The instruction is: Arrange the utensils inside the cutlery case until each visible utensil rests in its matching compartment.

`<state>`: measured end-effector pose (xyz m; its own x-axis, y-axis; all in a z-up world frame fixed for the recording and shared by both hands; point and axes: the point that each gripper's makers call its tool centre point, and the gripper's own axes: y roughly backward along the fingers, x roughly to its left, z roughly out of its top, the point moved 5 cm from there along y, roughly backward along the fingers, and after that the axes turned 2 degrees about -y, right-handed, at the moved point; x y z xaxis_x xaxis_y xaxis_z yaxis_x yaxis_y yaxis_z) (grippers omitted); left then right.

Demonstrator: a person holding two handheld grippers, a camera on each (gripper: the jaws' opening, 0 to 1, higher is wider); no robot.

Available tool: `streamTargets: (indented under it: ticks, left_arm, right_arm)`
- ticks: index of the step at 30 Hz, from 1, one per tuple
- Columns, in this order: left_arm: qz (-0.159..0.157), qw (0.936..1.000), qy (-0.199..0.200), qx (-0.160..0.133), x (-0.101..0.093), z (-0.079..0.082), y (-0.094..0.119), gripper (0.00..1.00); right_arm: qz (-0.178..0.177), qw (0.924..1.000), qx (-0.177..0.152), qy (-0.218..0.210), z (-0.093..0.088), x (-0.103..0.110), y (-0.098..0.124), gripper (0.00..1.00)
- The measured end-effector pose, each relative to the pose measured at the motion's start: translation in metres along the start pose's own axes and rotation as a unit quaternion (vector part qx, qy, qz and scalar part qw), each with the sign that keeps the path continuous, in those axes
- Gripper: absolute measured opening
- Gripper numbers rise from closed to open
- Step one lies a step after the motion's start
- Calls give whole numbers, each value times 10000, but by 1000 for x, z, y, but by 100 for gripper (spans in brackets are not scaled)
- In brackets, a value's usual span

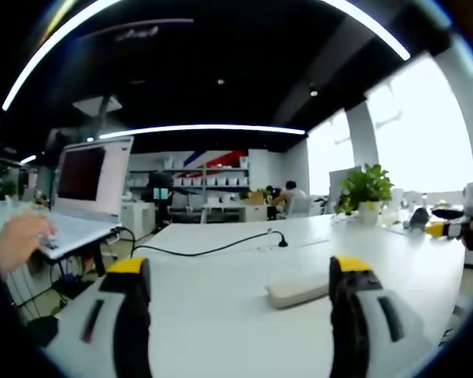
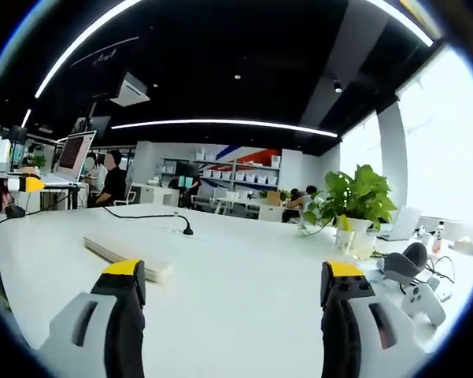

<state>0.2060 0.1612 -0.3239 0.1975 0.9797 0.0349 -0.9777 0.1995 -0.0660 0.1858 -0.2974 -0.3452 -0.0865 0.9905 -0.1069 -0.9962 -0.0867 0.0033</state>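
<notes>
My left gripper (image 1: 240, 272) hovers open over a white table (image 1: 220, 315), its yellow-tipped jaws wide apart with nothing between them. A flat, pale oblong block (image 1: 297, 290) lies on the table just ahead, close to the right-hand jaw. My right gripper (image 2: 234, 272) is open too and holds nothing. A long flat pale block (image 2: 126, 256) lies ahead of its left-hand jaw. The right gripper's yellow tip (image 1: 448, 230) enters the left gripper view at the far right. The left gripper's yellow tip (image 2: 20, 185) enters the right gripper view at the far left.
A black cable (image 1: 212, 250) runs across the table to an open laptop (image 1: 86, 185), where a person's hand (image 1: 16, 240) rests. A potted plant (image 2: 354, 201) stands at the far right. A white game controller (image 2: 421, 301) and a dark round device (image 2: 409, 260) lie beside it.
</notes>
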Motion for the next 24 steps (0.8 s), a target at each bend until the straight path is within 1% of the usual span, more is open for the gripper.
streamTargets:
  ticks: [3,11,14,18,21,24]
  left_arm:
    - [-46,10000,-4,53,-2,-2,0,100]
    - [-77,9999,-30,79,-4,-3,-2,100]
    - [-76,9999,-31,82,-4,-3,-2,100]
    - [-13,9999,-67,112,-3,-4,-1,100]
    - [-32,9999,-55,100,-3,-4,-1,100]
    - [-45,9999,-49,104,-4,-4,-1,100]
  right_arm:
    - [9,10000,-2,3,0,0,1,97]
    - [-31,10000,40,-21,-2,-2,0,97]
    - [-83,9999,55,-69,-2,-4,0,99]
    - [-111,9999,124,9,-4,-5,0,99]
    - [-104,9998,144,4,-5,-5,0,99]
    - [-156,9997,157,94,-4,-6,1,99]
